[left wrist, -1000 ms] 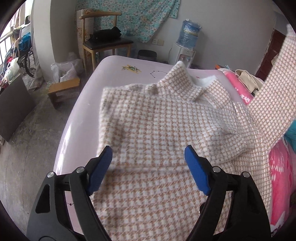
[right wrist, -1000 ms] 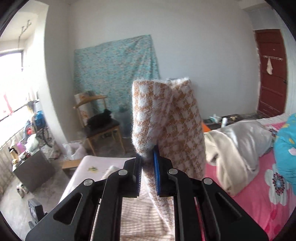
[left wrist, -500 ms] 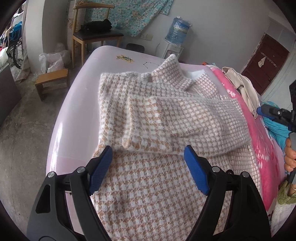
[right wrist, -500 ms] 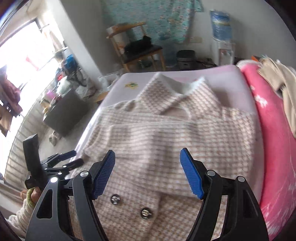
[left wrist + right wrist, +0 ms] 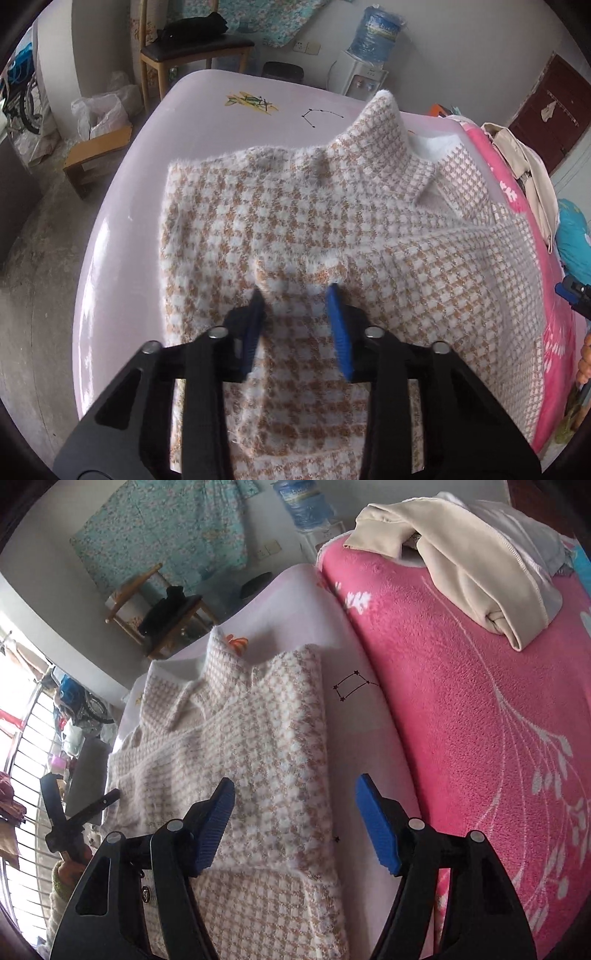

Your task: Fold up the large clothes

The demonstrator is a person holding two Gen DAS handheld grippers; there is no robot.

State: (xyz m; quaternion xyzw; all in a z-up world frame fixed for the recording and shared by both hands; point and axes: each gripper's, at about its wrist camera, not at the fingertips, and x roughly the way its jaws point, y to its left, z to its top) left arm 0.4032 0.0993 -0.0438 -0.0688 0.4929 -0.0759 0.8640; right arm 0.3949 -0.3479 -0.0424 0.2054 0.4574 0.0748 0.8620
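Note:
A beige and white houndstooth coat [image 5: 295, 206] lies flat on a pale pink sheet [image 5: 122, 206], collar at the far end, one sleeve folded across its chest. My left gripper [image 5: 295, 295] sits at the cuff of that folded sleeve, its blue pads half closed around the cuff end. In the right wrist view the coat [image 5: 266, 738] lies left of centre. My right gripper [image 5: 295, 812] is open and empty above the coat's right edge and the sheet [image 5: 354, 746].
A pink floral blanket [image 5: 480, 720] covers the bed on the right, with cream clothing [image 5: 472, 554] piled on it. A wooden chair [image 5: 192, 48], a water dispenser [image 5: 369, 55] and a low stool [image 5: 96, 147] stand beyond the bed end. The floor lies to the left.
My right gripper laid the sleeve across the coat, let go and moved off to the right, open. My left gripper has moved in and narrowed around the sleeve cuff.

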